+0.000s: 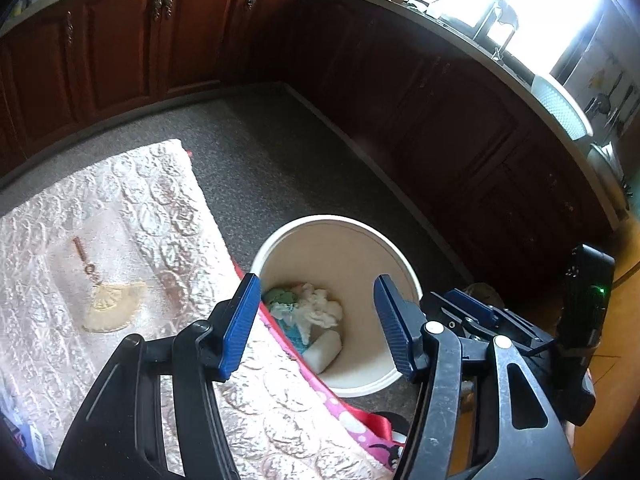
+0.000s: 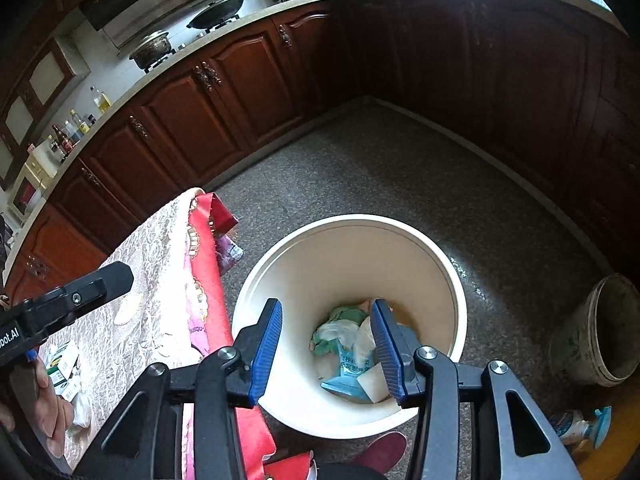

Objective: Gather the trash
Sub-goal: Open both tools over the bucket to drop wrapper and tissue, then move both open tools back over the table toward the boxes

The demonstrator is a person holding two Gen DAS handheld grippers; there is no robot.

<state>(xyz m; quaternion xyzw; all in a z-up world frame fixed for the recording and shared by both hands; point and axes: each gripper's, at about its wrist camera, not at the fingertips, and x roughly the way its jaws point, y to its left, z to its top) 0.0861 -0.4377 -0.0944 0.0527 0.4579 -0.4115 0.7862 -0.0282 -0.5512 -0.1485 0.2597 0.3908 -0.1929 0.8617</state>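
A white round bin (image 1: pixel 276 248) stands on the floor beside the table; it also shows in the right wrist view (image 2: pixel 440 256). Trash lies in its bottom: a crumpled white tissue (image 1: pixel 320 308), a green wrapper (image 1: pixel 280 296), a blue packet (image 2: pixel 348 364) and a white piece (image 1: pixel 324 350). My left gripper (image 1: pixel 314 326) is open and empty, above the table edge and the bin. My right gripper (image 2: pixel 326 354) is open and empty, directly over the bin. The right gripper's body (image 1: pixel 480 320) shows at the right of the left wrist view.
A table with a lacy cloth (image 1: pixel 120 240) and a red-pink cover edge (image 2: pixel 204 280) is on the left. Small packets (image 2: pixel 64 368) lie on it. Dark wood cabinets (image 1: pixel 120 48) ring the floor. A dirty bucket (image 2: pixel 600 332) and a spray bottle (image 2: pixel 584 426) stand at right.
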